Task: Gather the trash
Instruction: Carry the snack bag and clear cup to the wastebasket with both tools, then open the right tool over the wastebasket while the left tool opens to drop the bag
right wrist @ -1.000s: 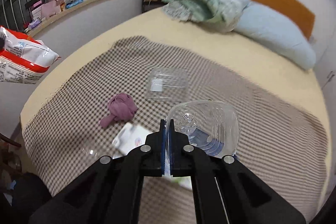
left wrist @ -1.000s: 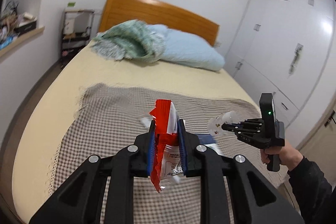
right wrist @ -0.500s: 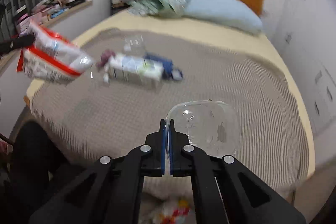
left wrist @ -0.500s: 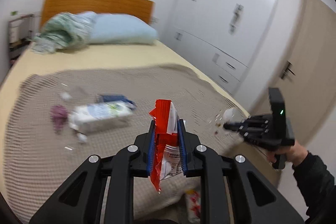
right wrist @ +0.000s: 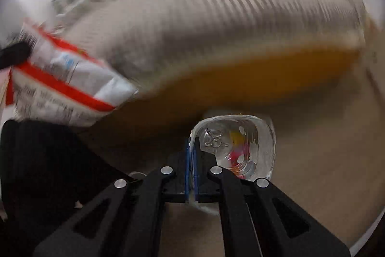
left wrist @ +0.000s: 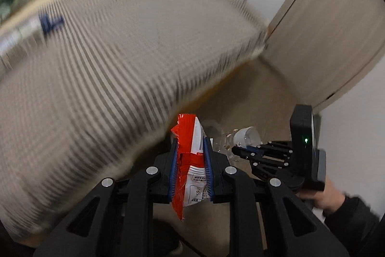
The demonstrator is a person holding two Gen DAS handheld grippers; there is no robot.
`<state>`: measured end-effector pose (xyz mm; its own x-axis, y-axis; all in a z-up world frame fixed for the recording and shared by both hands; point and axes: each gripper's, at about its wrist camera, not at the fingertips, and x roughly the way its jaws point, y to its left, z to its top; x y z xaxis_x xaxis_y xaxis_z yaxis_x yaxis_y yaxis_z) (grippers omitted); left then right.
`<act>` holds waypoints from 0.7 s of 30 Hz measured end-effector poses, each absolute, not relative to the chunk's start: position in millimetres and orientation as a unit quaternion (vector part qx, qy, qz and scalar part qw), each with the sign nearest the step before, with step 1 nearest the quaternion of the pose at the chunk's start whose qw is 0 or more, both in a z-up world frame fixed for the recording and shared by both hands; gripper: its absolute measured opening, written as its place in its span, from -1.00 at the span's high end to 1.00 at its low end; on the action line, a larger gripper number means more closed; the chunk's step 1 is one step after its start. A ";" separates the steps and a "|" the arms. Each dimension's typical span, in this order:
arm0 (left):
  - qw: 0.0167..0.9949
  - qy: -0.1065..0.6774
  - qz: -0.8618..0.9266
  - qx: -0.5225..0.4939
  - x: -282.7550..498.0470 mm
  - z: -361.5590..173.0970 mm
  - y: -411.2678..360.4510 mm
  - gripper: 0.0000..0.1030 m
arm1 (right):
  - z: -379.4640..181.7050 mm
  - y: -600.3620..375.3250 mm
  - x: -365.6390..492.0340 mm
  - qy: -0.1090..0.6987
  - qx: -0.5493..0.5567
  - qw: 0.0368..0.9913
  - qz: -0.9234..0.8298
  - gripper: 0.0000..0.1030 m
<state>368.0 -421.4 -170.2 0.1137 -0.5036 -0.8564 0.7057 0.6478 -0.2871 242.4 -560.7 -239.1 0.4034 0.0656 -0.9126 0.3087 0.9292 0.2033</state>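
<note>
My left gripper [left wrist: 190, 143] is shut on a red and white snack bag [left wrist: 190, 160], which stands up between the blue pads. The same snack bag [right wrist: 65, 81] shows at the left of the right wrist view. My right gripper [right wrist: 191, 143] is shut on the rim of a clear plastic container [right wrist: 235, 143]. In the left wrist view that clear plastic container [left wrist: 238, 136] hangs from the right gripper [left wrist: 234, 150], just right of the bag. Both grippers point steeply down beside the bed's foot, over the floor. Blurred colours show through the container's bottom.
The bed with its checked blanket [left wrist: 96, 59] fills the upper left, its orange wooden frame [right wrist: 240, 74] showing below the mattress. A blue item [left wrist: 51, 22] and a pale pack lie on the blanket, blurred. A beige door [left wrist: 324, 28] stands right. Tan floor [right wrist: 312, 160] lies below.
Both grippers have swung right and down from above the bed to the floor past its foot, each keeping its grip. The bed now lies to the upper left, blurred by motion.
</note>
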 end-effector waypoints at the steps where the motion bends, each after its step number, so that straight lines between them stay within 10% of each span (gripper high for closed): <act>1: 0.732 0.538 -0.406 0.100 368.9 -185.4 -428.6 0.67 | -256.4 -563.5 237.7 0.548 0.186 0.812 -0.082 0.95; 13: 0.664 0.632 -0.383 0.112 385.4 -312.4 -473.8 0.67 | -396.4 -636.9 266.9 0.565 0.320 0.736 -0.193 0.90; 14: 0.666 0.630 -0.382 0.113 387.0 -314.2 -474.2 0.67 | -400.3 -644.4 273.9 0.558 0.321 0.738 -0.202 0.77; 16: 0.671 0.626 -0.376 0.128 388.7 -324.7 -478.7 0.67 | -406.0 -654.4 278.5 0.552 0.313 0.740 -0.224 -0.58; 21: 0.663 0.629 -0.370 0.167 380.1 -337.3 -494.6 0.67 | -392.8 -665.4 266.3 0.519 0.303 0.762 -0.241 -0.60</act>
